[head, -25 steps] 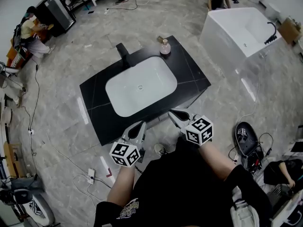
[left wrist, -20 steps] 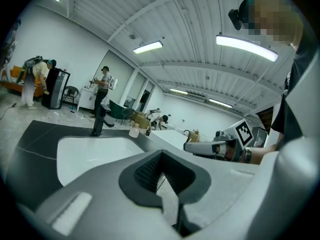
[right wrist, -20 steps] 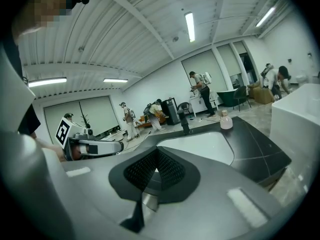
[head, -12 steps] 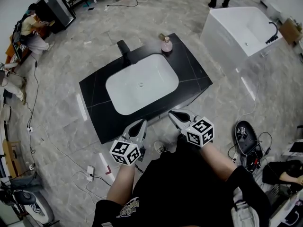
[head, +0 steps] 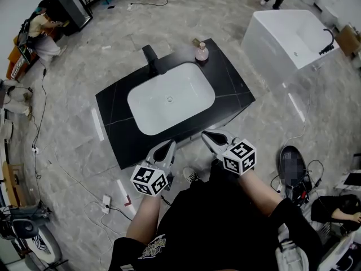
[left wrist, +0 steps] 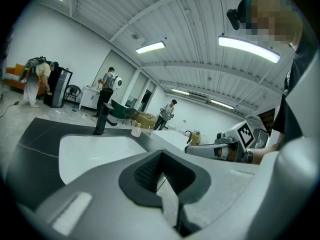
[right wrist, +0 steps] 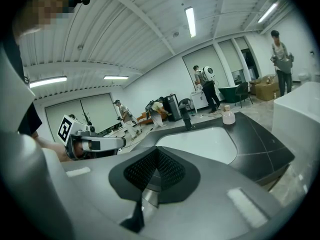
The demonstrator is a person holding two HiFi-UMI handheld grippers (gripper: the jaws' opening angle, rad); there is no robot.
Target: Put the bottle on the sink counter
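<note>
Bottle (head: 201, 52) upright on counter (head: 231, 95) behind sink (head: 169, 97), unmoved over the last second. Left gripper (head: 168, 147), right gripper (head: 206, 135): jaws together, empty, held back. Task apparently complete.

- The floor (head: 67, 112) is made of grey stone tiles.
- A big white bathtub (head: 268, 55) stands on it.
- A black cabinet (head: 73, 7) stands far off.
- Long lights (left wrist: 248, 49) shine on the ribbed ceiling (left wrist: 190, 24).
- The walls (left wrist: 30, 39) are white.
</note>
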